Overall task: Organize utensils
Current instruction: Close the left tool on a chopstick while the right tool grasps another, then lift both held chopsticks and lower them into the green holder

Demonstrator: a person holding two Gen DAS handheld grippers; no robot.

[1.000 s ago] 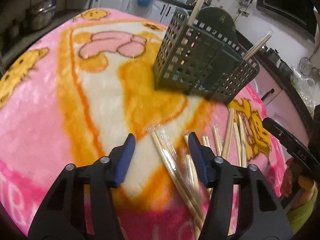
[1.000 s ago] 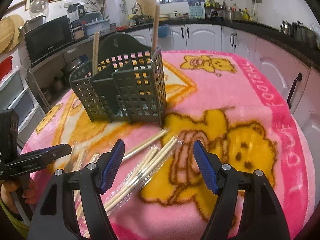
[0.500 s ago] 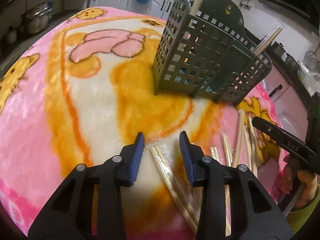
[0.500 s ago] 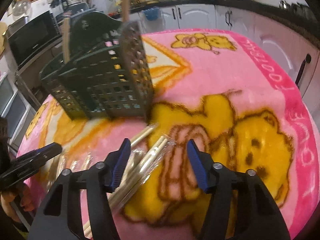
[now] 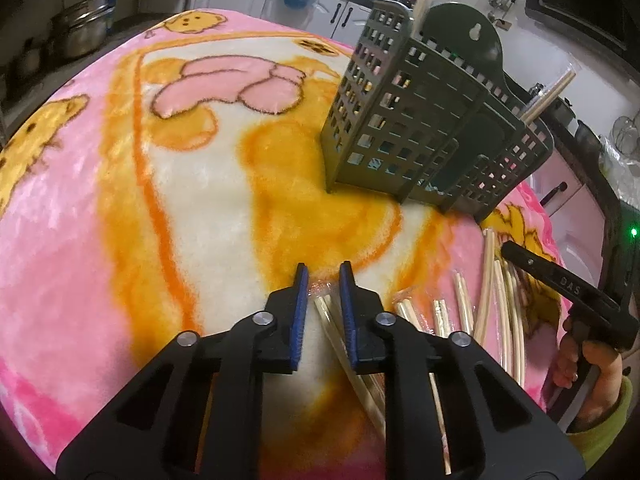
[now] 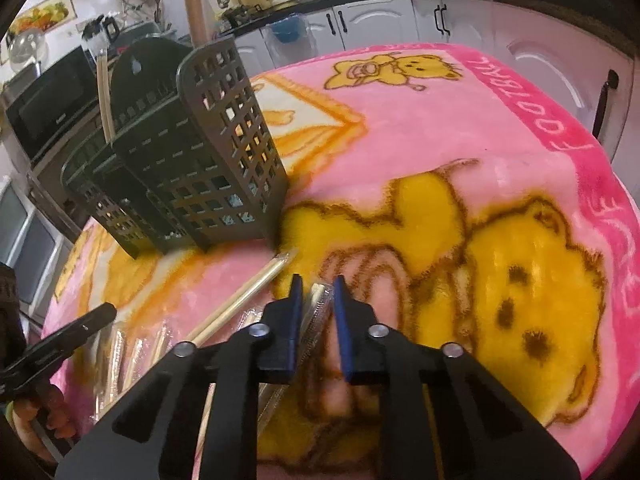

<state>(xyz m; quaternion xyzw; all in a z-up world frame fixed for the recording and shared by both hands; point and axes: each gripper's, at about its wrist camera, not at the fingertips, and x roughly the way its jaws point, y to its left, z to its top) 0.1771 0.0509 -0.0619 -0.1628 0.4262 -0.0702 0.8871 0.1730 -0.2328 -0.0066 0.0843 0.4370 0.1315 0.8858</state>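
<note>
The dark green basket (image 5: 432, 128) stands upright on the pink bear blanket (image 5: 100, 220). It is where the sticks go, and 2 wrapped pairs already stand up out of its top. More chopsticks in clear wrappers (image 5: 488, 300) lie flat on the blanket just in front of the basket, waiting their turn.

The left gripper (image 5: 324, 280) points down at 1 wrapped pair (image 5: 326, 312) in front of the basket. Its jaws are closing, the pair lies between them, and a thin gap shows on each side.

The right gripper (image 6: 316, 294) is closing on another wrapped pair (image 6: 318, 300), nearer the basket's right corner. I cannot tell if its pads press yet.

The 2 grippers work close together. The blanket to the left and right of the basket is bare, so there is room to lift. The basket's tall walls mean each pair must go up high first, I think.
</note>
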